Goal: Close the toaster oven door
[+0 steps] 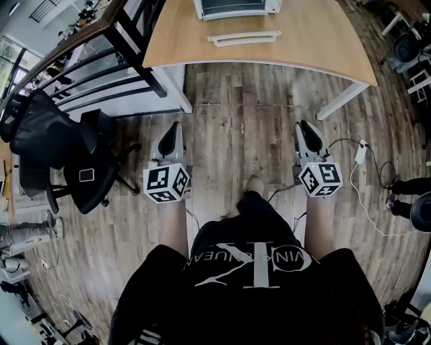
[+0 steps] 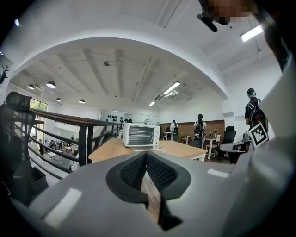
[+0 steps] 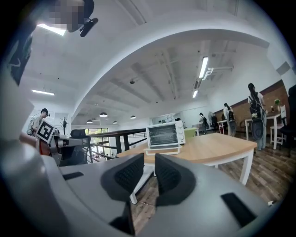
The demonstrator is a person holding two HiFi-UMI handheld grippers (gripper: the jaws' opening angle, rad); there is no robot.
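A white toaster oven stands at the far side of the wooden table. Its door lies folded down flat in front of it. The oven also shows far ahead in the left gripper view and in the right gripper view. Both grippers hang over the wooden floor, well short of the table. My left gripper has its pad tips touching, and it holds nothing. My right gripper shows a narrow empty gap between its pads.
A black office chair stands at the left, beside a dark railing. A white cable with an adapter lies on the floor at the right. The table's white leg slants down at the right. People stand far off by other tables.
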